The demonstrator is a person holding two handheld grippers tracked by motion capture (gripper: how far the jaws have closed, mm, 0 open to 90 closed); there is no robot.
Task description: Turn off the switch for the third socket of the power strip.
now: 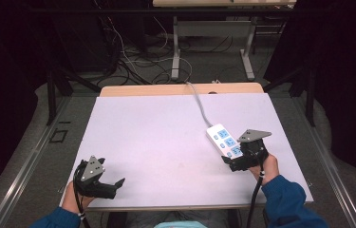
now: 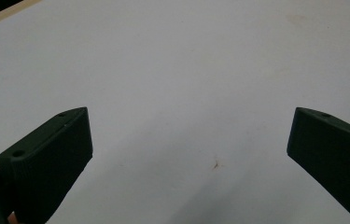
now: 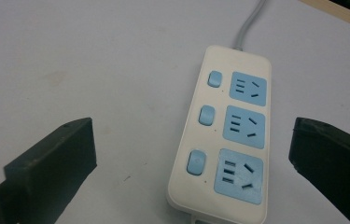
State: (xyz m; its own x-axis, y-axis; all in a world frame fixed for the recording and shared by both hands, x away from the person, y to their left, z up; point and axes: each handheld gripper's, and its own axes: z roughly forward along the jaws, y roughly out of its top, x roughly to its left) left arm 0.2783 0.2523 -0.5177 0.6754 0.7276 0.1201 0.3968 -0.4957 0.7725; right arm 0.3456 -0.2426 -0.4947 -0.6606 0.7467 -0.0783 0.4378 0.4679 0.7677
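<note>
A white power strip point(image 1: 223, 140) point(image 3: 228, 135) with three blue sockets and three blue switches lies on the white table point(image 1: 166, 142) at the right, its grey cable point(image 1: 199, 102) running off the far edge. My right gripper point(image 1: 239, 159) point(image 3: 193, 154) stands open at the strip's near end, with that end between its jaws and neither jaw touching it. My left gripper point(image 1: 107, 183) point(image 2: 189, 144) is open over bare table near the front left corner, holding nothing.
A wooden strip point(image 1: 180, 89) edges the table's far side. Beyond it are the legs of another table point(image 1: 175, 52) and loose cables point(image 1: 137, 61) on the floor. Metal rails point(image 1: 28, 161) run along both sides of the table.
</note>
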